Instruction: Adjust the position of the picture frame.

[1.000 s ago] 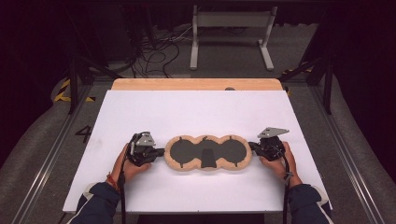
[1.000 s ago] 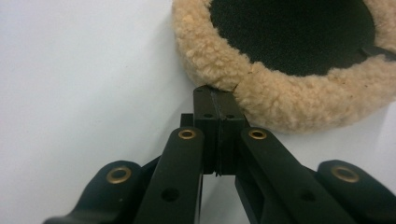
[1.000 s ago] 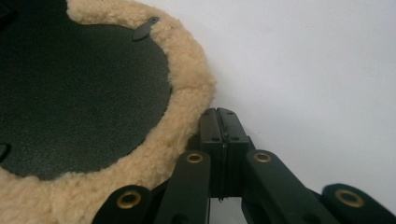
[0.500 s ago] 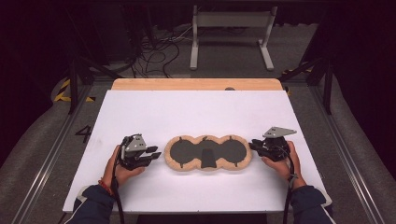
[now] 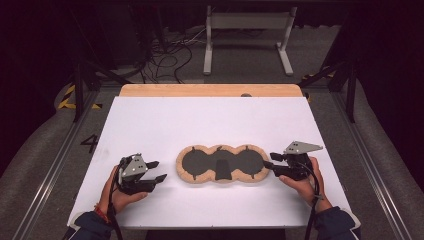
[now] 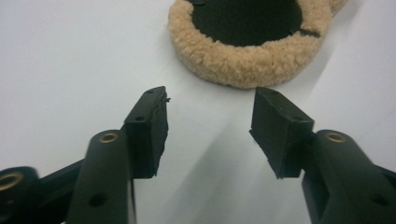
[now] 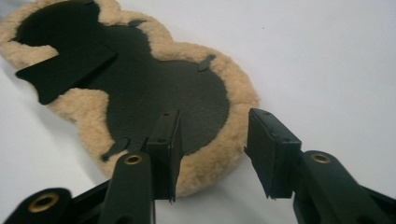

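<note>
Either side of the fleece pad (image 5: pixel 222 164), both grippers' fingers gaped, left gripper (image 5: pixel 154 171) clear; I figured one-sided grabbing might fold it.

A flat white rectangular sheet (image 5: pixel 210 125) is spread over the desk, and a strip of pale wooden desk edge (image 5: pixel 210 90) is left uncovered along its far side. Beyond the desk, a white metal frame stand (image 5: pixel 248 35) is seen on the grey floor (image 5: pixel 380 140), with tangled black cables (image 5: pixel 167 55) lying near it. Yellow-and-black striped tape (image 5: pixel 67 97) is seen on the floor at left.
</note>
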Demonstrator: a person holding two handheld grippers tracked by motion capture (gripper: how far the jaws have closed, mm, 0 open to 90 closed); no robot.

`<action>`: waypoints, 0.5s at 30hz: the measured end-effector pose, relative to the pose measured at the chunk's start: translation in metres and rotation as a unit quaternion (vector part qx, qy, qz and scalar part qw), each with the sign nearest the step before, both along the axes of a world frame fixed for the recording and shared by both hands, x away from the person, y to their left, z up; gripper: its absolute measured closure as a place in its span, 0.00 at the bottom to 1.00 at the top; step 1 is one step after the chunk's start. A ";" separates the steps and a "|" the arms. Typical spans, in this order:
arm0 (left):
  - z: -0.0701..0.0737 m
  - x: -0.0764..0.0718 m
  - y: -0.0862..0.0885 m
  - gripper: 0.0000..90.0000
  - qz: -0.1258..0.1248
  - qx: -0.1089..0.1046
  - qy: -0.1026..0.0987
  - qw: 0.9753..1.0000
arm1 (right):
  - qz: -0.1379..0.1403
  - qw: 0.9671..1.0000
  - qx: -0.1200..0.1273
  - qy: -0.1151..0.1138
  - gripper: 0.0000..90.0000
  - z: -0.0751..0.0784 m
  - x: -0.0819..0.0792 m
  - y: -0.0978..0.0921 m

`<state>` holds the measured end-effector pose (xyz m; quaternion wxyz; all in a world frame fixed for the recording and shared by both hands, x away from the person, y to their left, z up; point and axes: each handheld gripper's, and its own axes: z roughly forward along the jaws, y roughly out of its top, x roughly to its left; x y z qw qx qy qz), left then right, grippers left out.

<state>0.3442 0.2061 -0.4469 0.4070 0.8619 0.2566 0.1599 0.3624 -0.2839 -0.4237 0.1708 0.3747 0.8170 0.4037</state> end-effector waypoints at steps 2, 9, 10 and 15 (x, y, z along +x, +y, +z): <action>-0.001 -0.004 0.003 0.47 0.007 0.001 0.000 1.000 | 0.005 1.000 0.000 -0.002 0.56 0.001 -0.003 0.003; -0.005 -0.014 0.010 0.25 0.022 0.003 0.009 1.000 | 0.021 1.000 0.001 -0.007 0.47 0.007 -0.015 0.011; -0.005 -0.014 0.010 0.22 0.022 0.003 0.009 1.000 | 0.021 1.000 0.001 -0.007 0.47 0.007 -0.015 0.011; -0.010 -0.023 0.020 0.14 0.042 -0.009 0.013 0.999 | 0.040 0.999 0.003 0.002 0.47 0.007 -0.024 0.020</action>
